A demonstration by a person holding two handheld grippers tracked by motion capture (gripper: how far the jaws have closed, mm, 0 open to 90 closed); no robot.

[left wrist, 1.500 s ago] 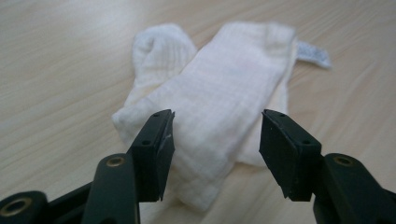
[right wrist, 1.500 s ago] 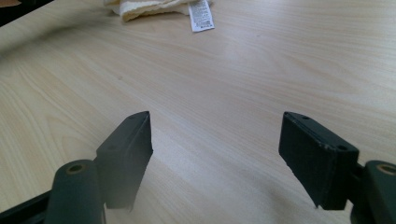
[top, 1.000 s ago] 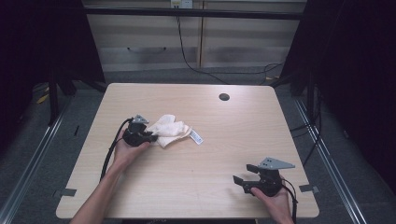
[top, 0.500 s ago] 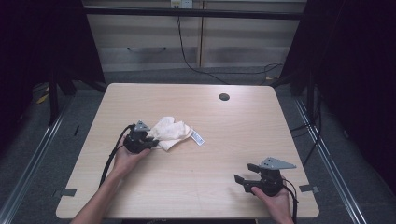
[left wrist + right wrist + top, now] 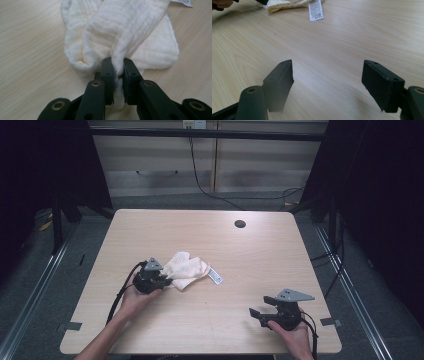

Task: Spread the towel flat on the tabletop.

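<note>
A crumpled white cloth (image 5: pixel 188 268) lies on the wooden table (image 5: pixel 260 255), left of centre, with a printed label (image 5: pixel 215 275) sticking out on its right. My left gripper (image 5: pixel 167 281) sits at the cloth's left end. In the left gripper view its jaws (image 5: pixel 117 63) are shut on a raised fold of the cloth (image 5: pixel 125 32), and the rest drapes on the table beyond. My right gripper (image 5: pixel 257 312) rests near the front right of the table. Its jaws (image 5: pixel 327 72) are open with only bare wood between them. The cloth edge (image 5: pixel 284 3) and label (image 5: pixel 315 10) lie far ahead of it.
A dark round cable hole (image 5: pixel 240 224) is in the tabletop near the far edge. Black cables trail from both grippers toward the person. The floor around the table is dark, and a cabinet (image 5: pixel 210 165) stands behind it.
My left gripper has moved toward the near edge of the table, dragging the pinched cloth and its label along. The right gripper has stayed put.
</note>
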